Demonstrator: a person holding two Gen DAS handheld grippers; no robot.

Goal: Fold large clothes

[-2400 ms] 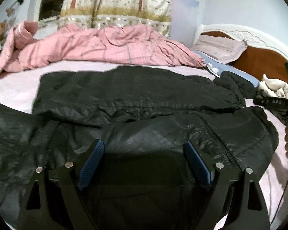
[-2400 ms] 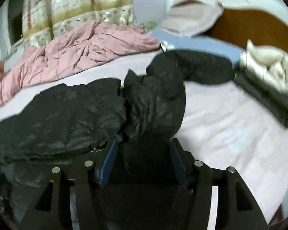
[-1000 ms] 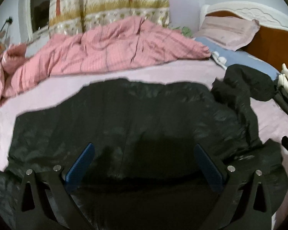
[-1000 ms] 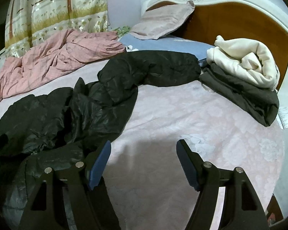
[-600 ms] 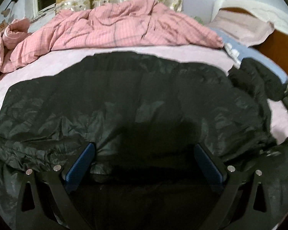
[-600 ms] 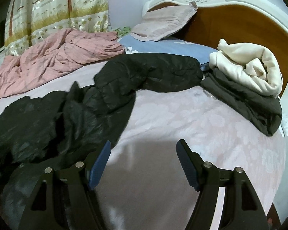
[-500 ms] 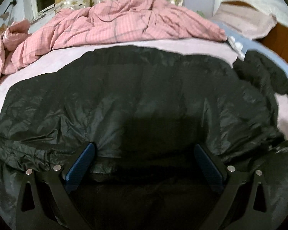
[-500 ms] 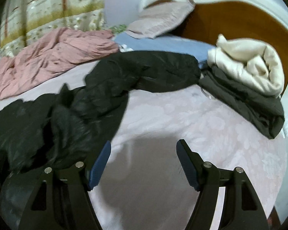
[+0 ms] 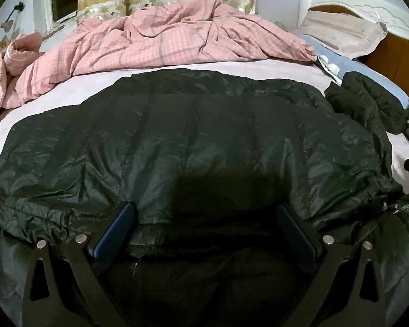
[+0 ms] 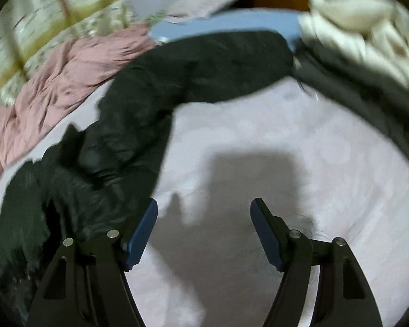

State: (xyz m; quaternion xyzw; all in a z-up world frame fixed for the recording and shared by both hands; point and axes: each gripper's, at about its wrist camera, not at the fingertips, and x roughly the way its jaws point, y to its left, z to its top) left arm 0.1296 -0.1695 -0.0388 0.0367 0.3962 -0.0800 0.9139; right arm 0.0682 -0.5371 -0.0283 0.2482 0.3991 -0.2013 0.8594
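A large black puffer jacket (image 9: 193,141) lies spread across the pale pink bed sheet (image 9: 68,90), one half folded over the other. My left gripper (image 9: 204,218) is open and empty, low over the jacket's near folded edge. In the right wrist view, one jacket sleeve (image 10: 204,70) stretches toward the headboard. My right gripper (image 10: 204,218) is open and empty above bare sheet (image 10: 286,141), just right of the jacket; its view is blurred.
A crumpled pink checked quilt (image 9: 161,35) lies along the far side of the bed. A pillow (image 9: 340,32) and wooden headboard (image 9: 390,54) are at the right. Folded cream and dark garments (image 10: 368,41) sit near the headboard.
Both grippers let go of the jacket and opened after laying one half over the other. My left gripper moved in low over the fold. My right gripper swung right over bare sheet.
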